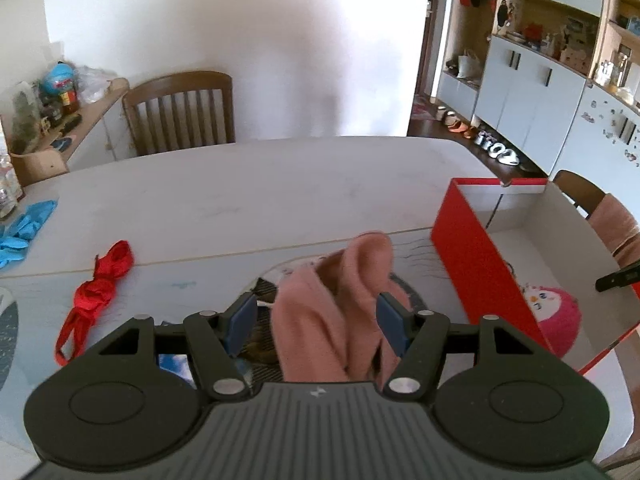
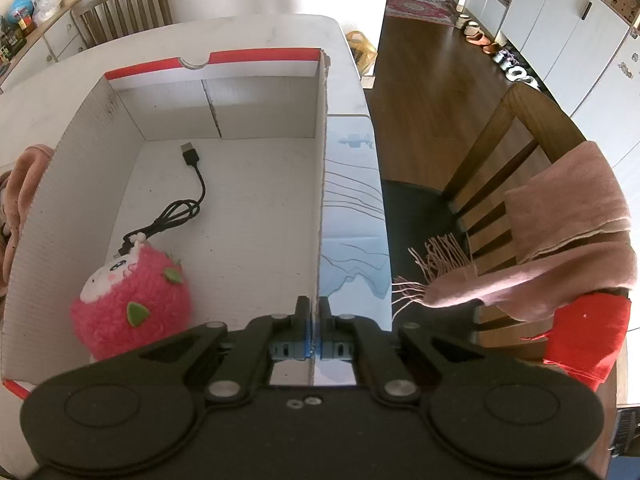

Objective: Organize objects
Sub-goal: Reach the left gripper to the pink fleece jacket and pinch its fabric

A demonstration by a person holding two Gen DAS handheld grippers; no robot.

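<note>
A bulky pink cloth (image 1: 336, 308) stands up between the blue pads of my left gripper (image 1: 318, 310), which is shut on it above the table, just left of the box. The same cloth (image 2: 22, 188) shows outside the box's left wall in the right wrist view. The box (image 1: 468, 256) is red outside and white inside. A pink plush toy (image 2: 128, 304) and a black USB cable (image 2: 176, 212) lie in it. My right gripper (image 2: 314, 308) is shut on the thin right wall of the box (image 2: 320, 184), and its black tip (image 1: 618, 276) shows in the left wrist view.
A red ribbon (image 1: 96, 292) and blue gloves (image 1: 20, 232) lie on the white table (image 1: 240, 192) to the left. A wooden chair (image 1: 180, 108) stands behind the table. Another chair (image 2: 500, 152) at the right carries a pink fringed scarf (image 2: 560, 232) and a red cloth (image 2: 584, 336).
</note>
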